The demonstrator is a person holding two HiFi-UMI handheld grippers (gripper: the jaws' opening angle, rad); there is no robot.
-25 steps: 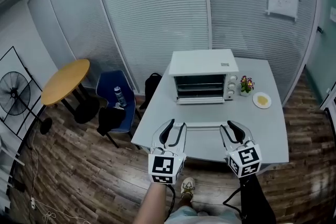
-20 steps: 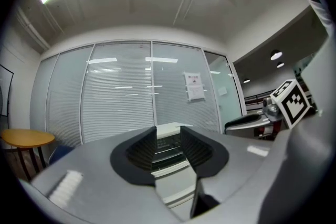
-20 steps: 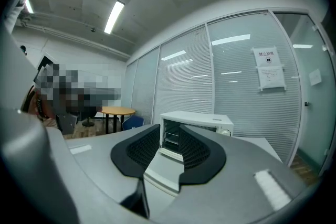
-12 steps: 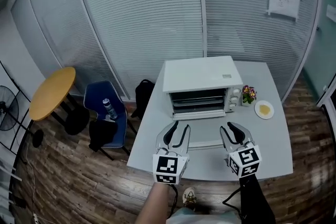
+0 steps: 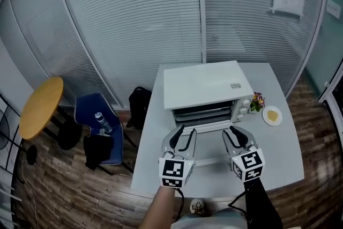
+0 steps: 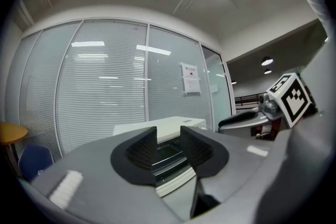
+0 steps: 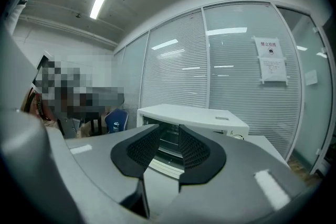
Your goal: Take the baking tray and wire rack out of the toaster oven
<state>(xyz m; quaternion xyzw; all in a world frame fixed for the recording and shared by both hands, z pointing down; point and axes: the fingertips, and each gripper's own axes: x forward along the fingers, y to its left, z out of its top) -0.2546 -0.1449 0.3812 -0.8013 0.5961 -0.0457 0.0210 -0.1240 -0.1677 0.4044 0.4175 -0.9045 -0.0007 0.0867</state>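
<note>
Head view: approach step, left gripper [image 5: 185, 133] and right gripper [image 5: 235, 133] both empty, jaws partly apart, over counter [image 5: 278, 150] near edge, facing open toaster oven [image 5: 206, 86] mid-counter with baking tray [image 5: 208, 114] and wire rack [image 5: 204, 108] inside, hard to separate; next probably level in, pinch a front lip.

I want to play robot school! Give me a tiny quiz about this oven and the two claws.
1. True or false: the toaster oven has its door open.
2. Pick one: what stands right next to the oven? A. a little flower pot B. a kettle C. a teddy bear
3. Fill the gap: the left claw and the right claw are both open and hold ____.

Key: 1 true; 2 A; 3 nothing.
</note>
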